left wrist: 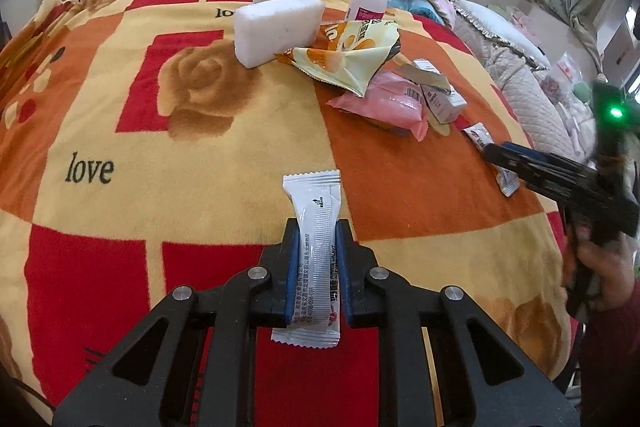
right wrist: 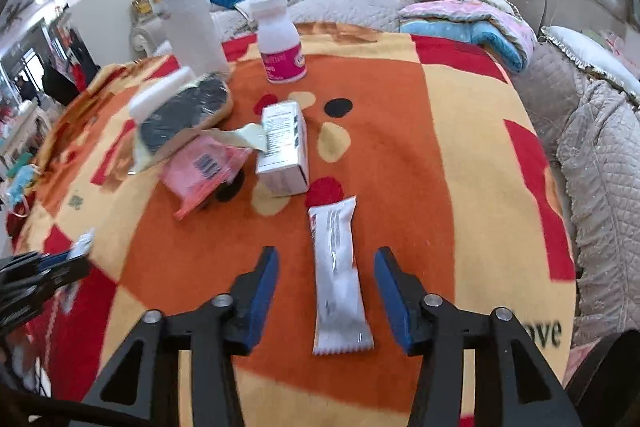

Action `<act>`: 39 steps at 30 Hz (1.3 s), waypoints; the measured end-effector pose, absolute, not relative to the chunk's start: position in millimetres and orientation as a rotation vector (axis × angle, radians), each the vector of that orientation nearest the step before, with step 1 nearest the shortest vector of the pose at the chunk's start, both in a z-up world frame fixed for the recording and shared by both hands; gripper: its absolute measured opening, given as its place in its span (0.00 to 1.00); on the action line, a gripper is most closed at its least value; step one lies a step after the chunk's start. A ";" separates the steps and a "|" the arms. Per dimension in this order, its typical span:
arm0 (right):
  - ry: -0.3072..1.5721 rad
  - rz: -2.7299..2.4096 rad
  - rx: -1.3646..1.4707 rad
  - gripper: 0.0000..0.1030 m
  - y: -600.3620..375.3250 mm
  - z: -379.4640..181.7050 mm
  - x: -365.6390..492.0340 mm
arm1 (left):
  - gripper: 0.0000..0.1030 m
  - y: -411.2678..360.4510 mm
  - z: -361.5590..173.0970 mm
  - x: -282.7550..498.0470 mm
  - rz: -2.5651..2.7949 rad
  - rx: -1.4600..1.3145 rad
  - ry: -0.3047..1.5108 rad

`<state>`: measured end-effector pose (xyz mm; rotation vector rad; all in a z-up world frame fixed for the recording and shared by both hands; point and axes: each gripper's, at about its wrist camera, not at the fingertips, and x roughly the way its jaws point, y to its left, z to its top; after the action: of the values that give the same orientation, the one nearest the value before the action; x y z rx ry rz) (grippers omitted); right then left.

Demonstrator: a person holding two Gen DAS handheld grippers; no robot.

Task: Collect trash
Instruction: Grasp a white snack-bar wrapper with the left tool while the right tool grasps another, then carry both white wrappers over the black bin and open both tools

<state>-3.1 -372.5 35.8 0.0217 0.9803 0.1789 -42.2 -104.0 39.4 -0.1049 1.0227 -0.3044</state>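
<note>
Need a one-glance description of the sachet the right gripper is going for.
On the red, orange and yellow blanket, find the small white box beside the pink packet. Just nearer the camera lies a long white sachet, between the open right gripper fingers. The other sachet is clamped in the left gripper.

A fleece blanket in orange, cream and red blocks carries brown roses, black "love" lettering and black dots. Near its far edge lie a plain white foam block, a crumpled yellow snack bag and a pink packet with a barcode. White, black-printed sachets lie nearer, between blue-padded black fingers.
</note>
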 end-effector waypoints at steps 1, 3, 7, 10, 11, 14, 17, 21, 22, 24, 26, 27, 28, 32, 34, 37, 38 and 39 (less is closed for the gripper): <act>0.989 0.180 0.013 0.28 -371.2 32.1 0.3 | 0.14 -104.2 40.7 -43.0 -0.304 -0.106 1.019; 0.990 0.161 -0.026 0.22 -368.8 25.3 0.9 | 0.14 -105.8 42.8 -44.3 -0.306 -0.102 1.013; 0.982 0.203 0.026 0.18 -377.2 37.2 -20.7 | 0.14 -115.0 46.8 -47.2 -0.330 -0.095 1.005; 0.941 0.211 0.054 0.18 -384.7 53.6 -43.1 | 0.14 -128.3 51.4 -49.2 -0.361 -0.088 0.994; 0.926 0.213 0.063 0.18 -386.9 59.5 -51.2 | 0.14 -132.4 52.6 -49.6 -0.372 -0.088 0.991; 0.880 0.208 0.084 0.18 -394.3 75.9 -73.0 | 0.14 -149.7 58.8 -51.8 -0.408 -0.083 0.981; 0.862 0.197 0.109 0.18 -404.2 83.4 -87.8 | 0.14 -167.9 66.0 -55.9 -0.445 -0.074 0.968; 0.843 0.172 0.133 0.18 -418.9 88.4 -103.2 | 0.14 -196.4 74.5 -61.7 -0.494 -0.044 0.952; 0.840 0.164 0.137 0.18 -422.9 89.4 -107.2 | 0.14 -204.6 76.2 -63.2 -0.507 -0.034 0.950; 0.837 0.147 0.145 0.18 -431.4 90.8 -115.5 | 0.14 -218.5 78.5 -65.7 -0.527 -0.017 0.946; 0.834 0.129 0.149 0.18 -441.3 92.1 -122.2 | 0.14 -233.9 81.1 -68.8 -0.549 0.003 0.940; 0.833 0.118 0.150 0.18 -446.0 93.0 -125.6 | 0.14 -241.6 82.4 -70.2 -0.561 0.013 0.937; 0.831 0.106 0.152 0.18 -451.0 94.0 -129.3 | 0.14 -249.3 83.7 -71.1 -0.573 0.022 0.935; 0.813 0.058 0.171 0.18 -473.7 98.2 -142.5 | 0.14 -277.6 86.1 -74.9 -0.612 0.056 0.926; 0.805 0.032 0.179 0.18 -485.1 99.8 -148.8 | 0.14 -293.2 87.0 -75.1 -0.633 0.070 0.927; 0.803 -0.007 0.196 0.18 -502.7 99.7 -158.2 | 0.14 -312.5 87.5 -76.4 -0.662 0.088 0.926; 0.803 -0.023 0.202 0.18 -509.3 99.3 -161.6 | 0.14 -320.5 88.0 -77.9 -0.675 0.096 0.925; 0.805 -0.035 0.209 0.18 -515.3 98.4 -164.5 | 0.14 -329.5 88.8 -79.4 -0.689 0.105 0.923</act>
<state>-164.5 -515.3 98.4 0.2090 0.8047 -0.0353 -79.4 -329.5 88.8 0.1049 0.9229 -0.6886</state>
